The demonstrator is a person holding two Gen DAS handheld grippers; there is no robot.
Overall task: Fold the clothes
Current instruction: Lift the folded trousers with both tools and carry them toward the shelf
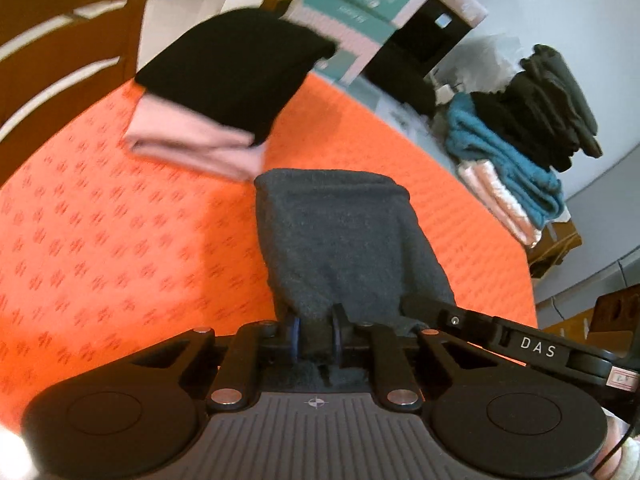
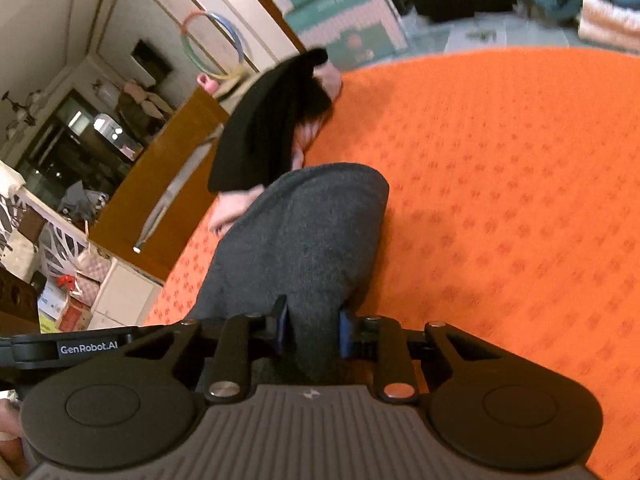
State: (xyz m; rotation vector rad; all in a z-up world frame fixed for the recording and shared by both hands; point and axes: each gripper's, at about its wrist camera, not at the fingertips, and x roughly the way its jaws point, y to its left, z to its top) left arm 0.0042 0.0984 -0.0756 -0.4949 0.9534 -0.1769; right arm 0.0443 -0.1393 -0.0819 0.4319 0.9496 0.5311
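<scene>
A folded dark grey garment (image 1: 340, 236) hangs from both grippers above the orange patterned cloth (image 1: 120, 240). My left gripper (image 1: 316, 336) is shut on its near edge. My right gripper (image 2: 312, 332) is shut on the same grey garment (image 2: 296, 240), close beside the left one. Beyond it lies a stack of a folded black garment (image 1: 236, 72) on a folded pink one (image 1: 192, 148); in the right wrist view the black garment (image 2: 260, 136) sits at the cloth's (image 2: 500, 200) left edge.
A pile of black, teal and pink clothes (image 1: 524, 140) stands at the right beyond the cloth. Teal and pink boxes (image 1: 360, 8) stand at the back. A wooden chair (image 1: 60, 40) is at the left. A wooden cabinet (image 2: 168, 184) stands beside the table.
</scene>
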